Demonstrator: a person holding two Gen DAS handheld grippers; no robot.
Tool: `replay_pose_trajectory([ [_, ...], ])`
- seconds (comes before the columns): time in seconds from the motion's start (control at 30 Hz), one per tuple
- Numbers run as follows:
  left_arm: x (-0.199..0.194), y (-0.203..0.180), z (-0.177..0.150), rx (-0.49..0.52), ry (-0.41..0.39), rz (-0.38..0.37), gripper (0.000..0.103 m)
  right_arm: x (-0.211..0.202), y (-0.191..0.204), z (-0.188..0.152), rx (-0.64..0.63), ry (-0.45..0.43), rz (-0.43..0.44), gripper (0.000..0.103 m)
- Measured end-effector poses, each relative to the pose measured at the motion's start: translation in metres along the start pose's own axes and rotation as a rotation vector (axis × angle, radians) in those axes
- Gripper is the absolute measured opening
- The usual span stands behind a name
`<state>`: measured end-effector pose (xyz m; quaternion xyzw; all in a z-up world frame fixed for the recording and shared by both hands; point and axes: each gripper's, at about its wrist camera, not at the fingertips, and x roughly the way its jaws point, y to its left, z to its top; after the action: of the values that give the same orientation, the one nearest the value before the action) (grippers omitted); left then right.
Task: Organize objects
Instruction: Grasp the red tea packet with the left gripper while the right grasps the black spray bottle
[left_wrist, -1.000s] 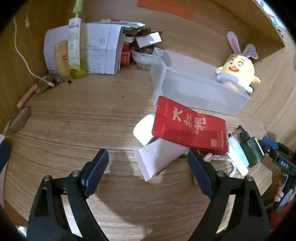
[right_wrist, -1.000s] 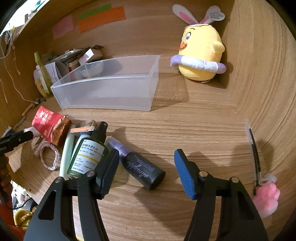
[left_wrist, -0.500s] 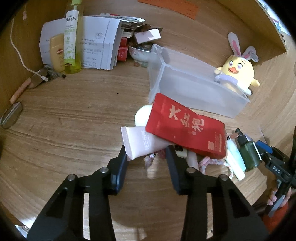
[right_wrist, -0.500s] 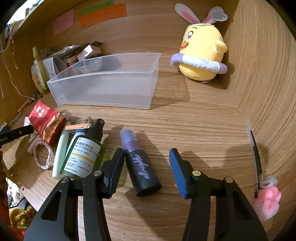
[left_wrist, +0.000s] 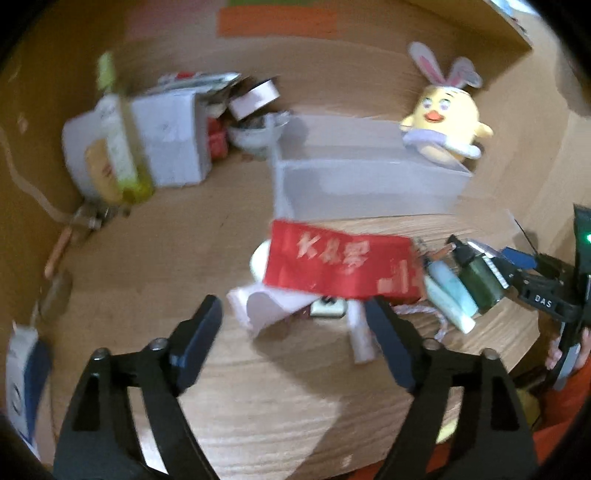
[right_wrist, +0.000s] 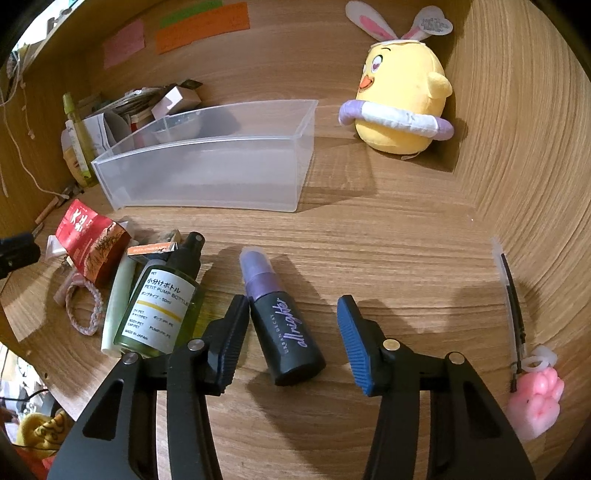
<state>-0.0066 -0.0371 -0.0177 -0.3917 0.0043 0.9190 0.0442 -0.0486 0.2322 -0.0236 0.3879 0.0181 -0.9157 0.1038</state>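
Nothing lies in the translucent plastic bin (right_wrist: 207, 166) at twelve o'clock yet. The right gripper (right_wrist: 291, 332), jaws part-open, straddles the black purple-capped spray bottle (right_wrist: 280, 314) unclamped; the left gripper (left_wrist: 295, 332), jaws just reopened wide and empty, faces the red foil pouch (left_wrist: 340, 266) pile on the worktop (right_wrist: 369, 240).

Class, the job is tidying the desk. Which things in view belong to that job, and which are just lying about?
Likely part of the job:
clear bin
black spray bottle, between the open right gripper jaws
green pump bottle
red packet
white tube, near the open left gripper

Probably just lying about:
chick plush
sticky notes
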Motion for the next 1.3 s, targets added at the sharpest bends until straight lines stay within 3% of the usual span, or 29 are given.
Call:
replay_pose_trajectory([
  [0.23,0.029,-0.029,0.018,0.237,0.063,0.017,0.093,0.0,-0.006,0.005,0.018,0.014,0.015,0.047],
  [0.4,0.053,-0.04,0.021,0.31,0.138,-0.004,0.093,-0.001,-0.004,0.006,0.006,0.012,0.013,0.052],
  [0.47,0.057,-0.046,0.023,0.359,0.133,0.005,0.093,0.0,-0.004,0.007,0.004,0.013,0.016,0.057],
  [0.6,0.065,-0.06,0.028,0.437,0.147,-0.016,0.093,0.001,-0.005,0.011,0.0,0.008,0.013,0.058],
  [0.9,0.086,-0.073,0.049,0.537,0.185,-0.068,0.093,0.005,-0.006,0.015,-0.017,0.019,0.016,0.058],
  [1.17,0.103,-0.069,0.06,0.499,0.213,-0.144,0.093,0.007,-0.002,0.016,-0.037,0.031,0.024,0.054],
  [1.3,0.103,-0.064,0.063,0.472,0.207,-0.191,0.077,0.008,0.0,0.015,-0.046,0.042,0.038,0.046],
])
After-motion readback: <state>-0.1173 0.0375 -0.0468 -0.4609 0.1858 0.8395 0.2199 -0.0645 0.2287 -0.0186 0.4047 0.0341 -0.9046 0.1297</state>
